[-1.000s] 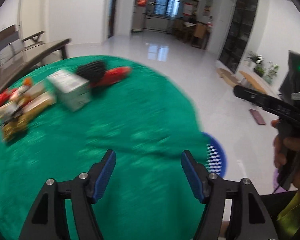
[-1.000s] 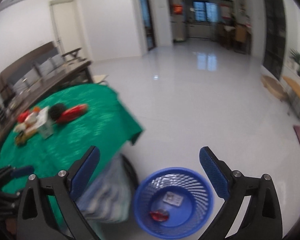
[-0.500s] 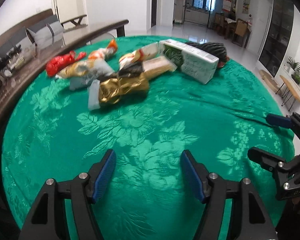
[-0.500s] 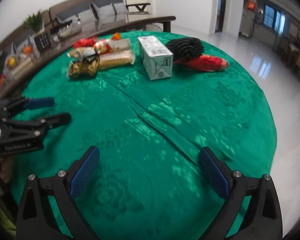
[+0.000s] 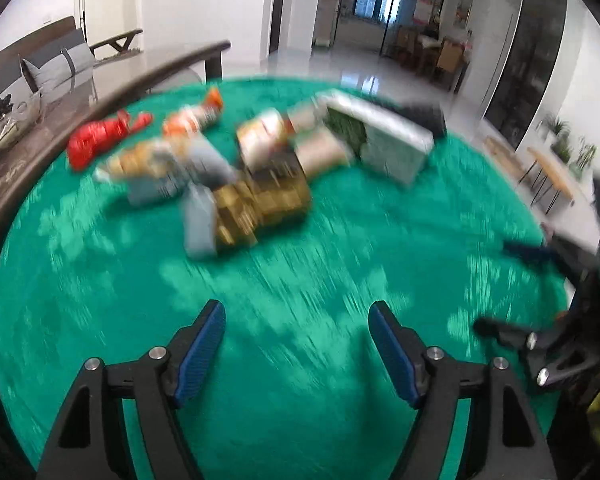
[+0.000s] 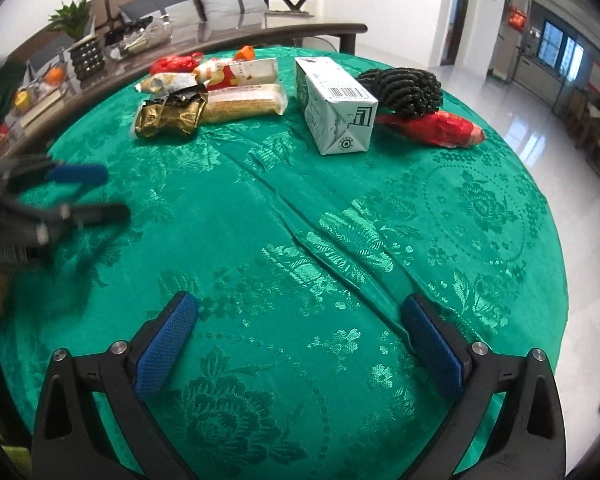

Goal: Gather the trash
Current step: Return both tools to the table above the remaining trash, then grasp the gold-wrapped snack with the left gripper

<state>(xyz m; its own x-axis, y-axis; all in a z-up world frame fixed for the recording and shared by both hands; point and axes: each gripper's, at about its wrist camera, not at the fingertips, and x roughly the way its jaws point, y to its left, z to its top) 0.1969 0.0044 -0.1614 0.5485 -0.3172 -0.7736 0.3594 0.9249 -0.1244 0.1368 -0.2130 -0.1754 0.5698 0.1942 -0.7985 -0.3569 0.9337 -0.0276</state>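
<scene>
Several pieces of trash lie at the far side of a round table under a green cloth [image 6: 340,240]: a gold wrapper [image 6: 168,116] [image 5: 260,204], a yellow biscuit packet [image 6: 244,106], a white-green carton [image 6: 336,104] [image 5: 384,144], a black ridged lump [image 6: 404,90] and a red wrapper [image 6: 436,128]. My left gripper [image 5: 296,320] hovers over bare cloth short of the gold wrapper, jaws opening with nothing between them; the left wrist view is blurred. My right gripper [image 6: 298,308] stands open and empty above the cloth's crease, well short of the carton.
A dark wooden side table [image 6: 260,36] with a potted plant [image 6: 80,40] and trays curves behind the round table, with a sofa beyond. Glossy white floor [image 6: 560,120] lies past the cloth's right edge. Each gripper shows at the side of the other's view.
Both views swung from the floor and a blue basket onto the table. Since then the left gripper has closed in on the trash pile with wider jaws; the right has held still.
</scene>
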